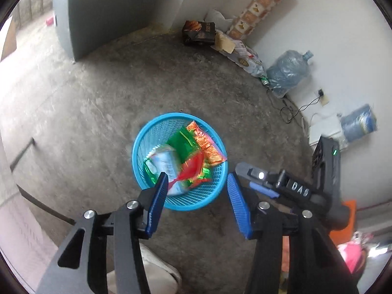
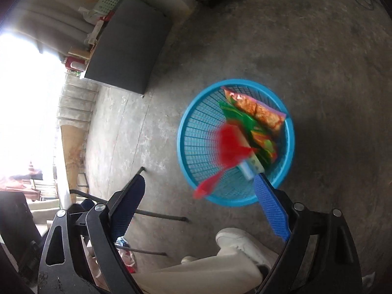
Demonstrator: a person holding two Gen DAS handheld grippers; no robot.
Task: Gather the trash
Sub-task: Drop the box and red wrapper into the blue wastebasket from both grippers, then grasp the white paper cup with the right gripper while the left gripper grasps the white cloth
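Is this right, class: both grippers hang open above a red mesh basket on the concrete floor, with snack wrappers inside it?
One thing is wrong: the mesh basket is blue, not red, as both wrist views show. The rest stands: left gripper and right gripper are open above it, snack wrappers inside, concrete floor beneath.

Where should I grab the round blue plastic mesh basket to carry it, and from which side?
Grip the round blue plastic mesh basket by its rim, from above, on the near side. The rim is a thin upright lip that open jaws can straddle, and there the crumpled snack wrappers don't reach the edge.
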